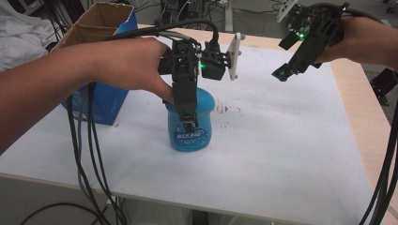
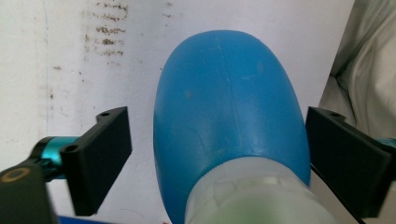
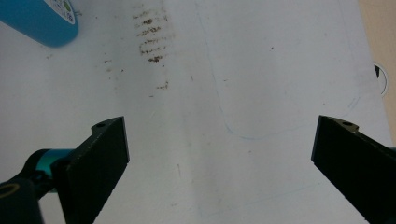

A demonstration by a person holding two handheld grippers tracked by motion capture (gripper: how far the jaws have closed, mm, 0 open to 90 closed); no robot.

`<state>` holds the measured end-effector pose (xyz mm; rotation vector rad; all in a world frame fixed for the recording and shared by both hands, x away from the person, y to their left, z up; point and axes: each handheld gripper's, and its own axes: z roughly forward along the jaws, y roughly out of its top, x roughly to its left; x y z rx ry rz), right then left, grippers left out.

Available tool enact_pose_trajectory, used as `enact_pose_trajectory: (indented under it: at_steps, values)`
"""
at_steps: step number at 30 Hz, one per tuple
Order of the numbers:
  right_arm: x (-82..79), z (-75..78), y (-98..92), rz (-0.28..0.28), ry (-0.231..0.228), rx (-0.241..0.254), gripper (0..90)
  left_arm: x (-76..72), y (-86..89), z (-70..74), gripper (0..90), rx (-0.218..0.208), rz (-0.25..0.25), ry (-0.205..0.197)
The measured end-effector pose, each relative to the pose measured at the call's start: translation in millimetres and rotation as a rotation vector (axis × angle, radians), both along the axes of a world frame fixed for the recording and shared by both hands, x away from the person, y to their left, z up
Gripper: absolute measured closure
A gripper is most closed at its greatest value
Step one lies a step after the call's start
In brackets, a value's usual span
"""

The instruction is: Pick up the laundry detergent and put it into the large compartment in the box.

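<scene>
The blue bottle [image 1: 190,123] is seen standing upright on the white sheet of the worktop [image 1: 281,154], a little left of the sheet's middle in the high view, with a labelled band near its base. The left hand-held gripper [image 1: 187,123] is held over it from above, pointing downward, with the person's left hand [image 1: 126,63] wrapped around its body. In the left gripper view the blue bottle [image 2: 229,107] is seen lying between the two black jaws; a clear gap is visible at the left jaw and a thin one at the right, so the jaws are released, not yet pressing on the bottle. A pale neck is seen at 6 o'clock in that view.

The right hand-held gripper [image 1: 283,73] is held in the air at about 2 o'clock from the bottle, well apart from it, tilted down toward the sheet. In the right gripper view its jaws are spread wide with nothing between them, and the bottle's base [image 3: 39,21] is seen at 10 o'clock.

Brown smudges [image 1: 227,108] are marked on the sheet just beside the bottle at 3 o'clock. A cardboard box [image 1: 101,21] with a blue side is placed at 10 o'clock from the bottle.
</scene>
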<state>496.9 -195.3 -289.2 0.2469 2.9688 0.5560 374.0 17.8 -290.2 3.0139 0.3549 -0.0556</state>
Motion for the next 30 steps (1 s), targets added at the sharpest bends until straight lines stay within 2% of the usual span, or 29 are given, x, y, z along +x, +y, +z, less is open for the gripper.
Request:
enact_pose_trajectory:
  at_steps: [20, 30]
  values:
    - [-0.2, 0.7, -0.2, -0.002, -0.001, 0.002, 3.1, 0.7, 1.7, 0.0, 25.1, -0.004, -0.01, -0.003]
    - [-0.5, 0.1, 1.0, 0.003, 0.0, -0.005, 3.1, 0.5, 2.7, 2.2, 35.1, -0.015, -0.014, 0.021]
